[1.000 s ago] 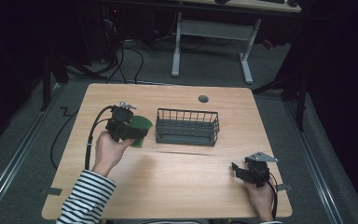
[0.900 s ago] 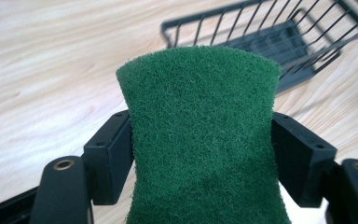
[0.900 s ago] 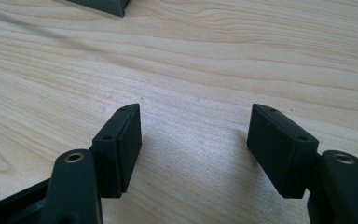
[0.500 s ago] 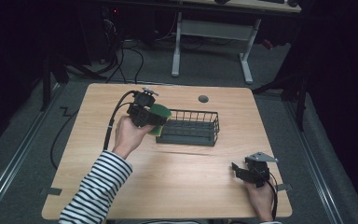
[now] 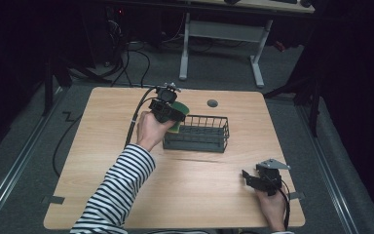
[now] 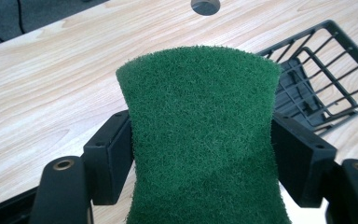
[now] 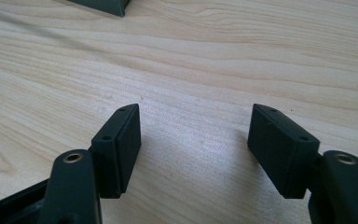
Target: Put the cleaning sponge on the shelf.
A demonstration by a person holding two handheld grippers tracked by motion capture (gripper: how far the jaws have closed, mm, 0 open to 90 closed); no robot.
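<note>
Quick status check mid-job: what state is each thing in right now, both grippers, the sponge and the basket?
left gripper: shut on the green sponge, raised at the wire basket's left end.
green sponge: pinched between the jaws, sides squeezed in, off the table.
wire basket: upright on the table; looks empty.
right gripper: jaws open, nothing between them, low over bare table.

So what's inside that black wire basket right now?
The basket looks empty: bare dark floor behind its wires. The green sponge, pinched in the left gripper, hangs at its left end and hides that corner.
</note>
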